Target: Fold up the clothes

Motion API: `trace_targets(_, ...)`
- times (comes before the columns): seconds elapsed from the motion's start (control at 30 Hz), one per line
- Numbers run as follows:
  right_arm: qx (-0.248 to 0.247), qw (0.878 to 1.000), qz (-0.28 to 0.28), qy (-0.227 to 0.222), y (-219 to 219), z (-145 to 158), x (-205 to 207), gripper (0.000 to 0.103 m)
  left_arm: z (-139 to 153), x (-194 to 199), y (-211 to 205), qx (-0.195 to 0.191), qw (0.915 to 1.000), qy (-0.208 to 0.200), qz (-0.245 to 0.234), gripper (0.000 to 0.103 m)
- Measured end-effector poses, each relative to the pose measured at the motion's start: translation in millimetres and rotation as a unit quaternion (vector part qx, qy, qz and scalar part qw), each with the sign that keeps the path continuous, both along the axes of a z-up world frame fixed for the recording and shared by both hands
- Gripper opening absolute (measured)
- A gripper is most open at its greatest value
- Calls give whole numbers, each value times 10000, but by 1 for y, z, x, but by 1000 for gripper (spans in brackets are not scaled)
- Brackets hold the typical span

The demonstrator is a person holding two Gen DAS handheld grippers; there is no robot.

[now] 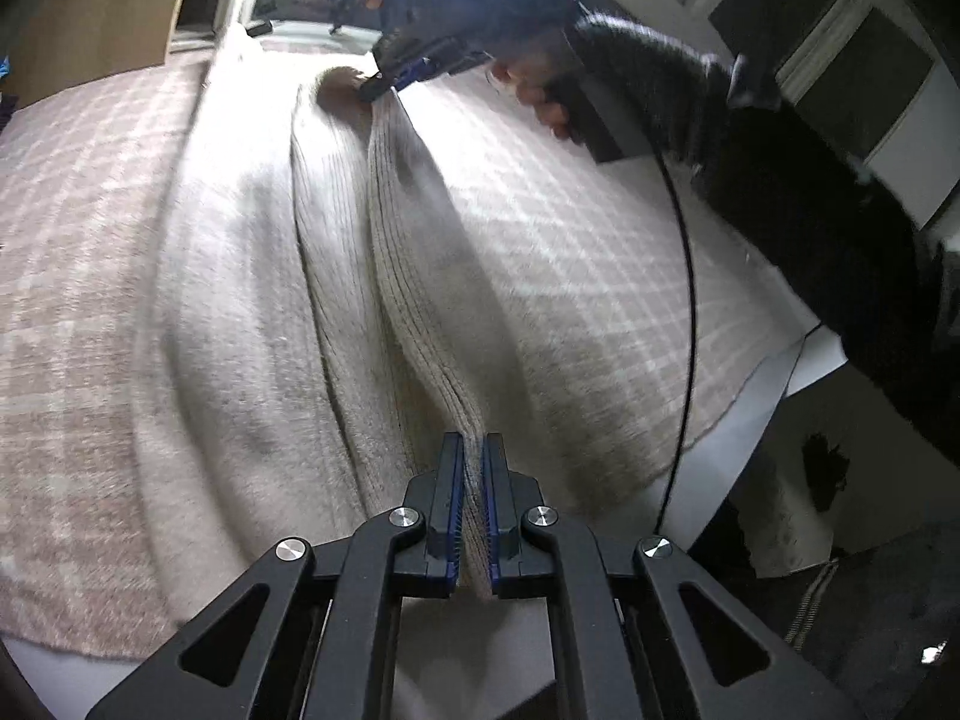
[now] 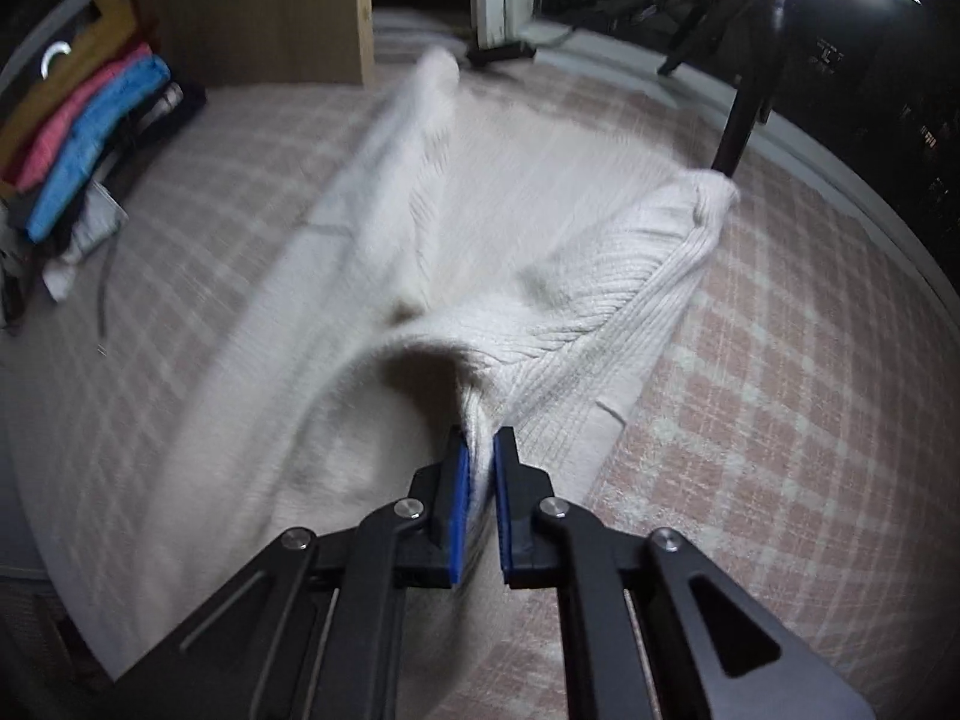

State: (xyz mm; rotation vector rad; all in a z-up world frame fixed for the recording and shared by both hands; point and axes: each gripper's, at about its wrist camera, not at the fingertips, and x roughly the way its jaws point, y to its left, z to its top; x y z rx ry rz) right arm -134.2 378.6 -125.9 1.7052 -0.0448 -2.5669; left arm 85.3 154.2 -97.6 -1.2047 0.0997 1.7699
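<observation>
A cream ribbed knit sweater [image 1: 336, 252] lies stretched over a pink-and-white checked bed cover [image 1: 78, 276]. My left gripper [image 1: 473, 450] is shut on the sweater's near ribbed edge. At the far end my right gripper [image 1: 375, 87] pinches the other end of that edge, held by a hand [image 1: 540, 96] in a dark sleeve. In the right wrist view, my right gripper [image 2: 480, 444] is shut on a bunched fold of the sweater [image 2: 456, 252]. The left gripper [image 2: 723, 171] holds a raised corner at the upper right, with the knit sagging between the two grips.
A stack of folded clothes [image 2: 90, 138] in blue, pink and yellow sits at the bed's far left, beside a wooden panel [image 2: 252, 6]. The bed edge [image 1: 774, 372] drops off on the right by a black cable [image 1: 684, 276]. Dark tripod legs [image 2: 738, 120] stand beyond the bed.
</observation>
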Motion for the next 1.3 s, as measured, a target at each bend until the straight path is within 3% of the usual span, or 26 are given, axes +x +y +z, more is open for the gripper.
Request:
trace_targets(0.13,-219,9997,98,101,-12,4,-12,8,10,4,-9,19,9998,141,149,5)
trace_targets(0.2,-237,9994,196,-125,-22,-16,-26,9,-3,3,-3,-202,9997,42,163,5)
trace_targets(0.23,-191,9991,276,-264,-26,-26,-30,15,-12,3,0,-335,9993,-24,164,6)
trace_targets(0.3,-140,9986,385,-328,-30,-31,-30,16,-20,0,3,-352,9990,-136,227,7)
trace_targets(0.4,-869,9956,339,-129,-9,-7,-16,23,-8,0,4,-465,9988,-76,166,7)
trace_targets(0.5,-1430,9882,99,544,36,29,8,32,12,1,-6,-451,9989,49,126,7)
trace_targets(0.6,-1096,9884,-556,894,85,32,9,32,28,-5,-14,-474,9986,193,149,7)
trace_targets(0.7,-938,9871,-884,954,105,21,-7,29,37,-20,-12,-593,9973,406,154,7)
trace_targets(0.77,-785,9871,-972,997,110,11,-22,17,38,-32,-11,-667,9965,446,238,7)
trace_targets(0.9,-464,9912,-885,872,95,-17,-64,17,34,-47,-8,-839,9947,433,402,7)
trace_targets(1.03,-449,9936,-668,795,79,-39,-99,18,23,-57,-11,-1034,9929,284,521,7)
trace_targets(1.3,-84,9955,-368,870,64,-37,-104,19,17,-76,-15,-1075,9918,189,661,7)
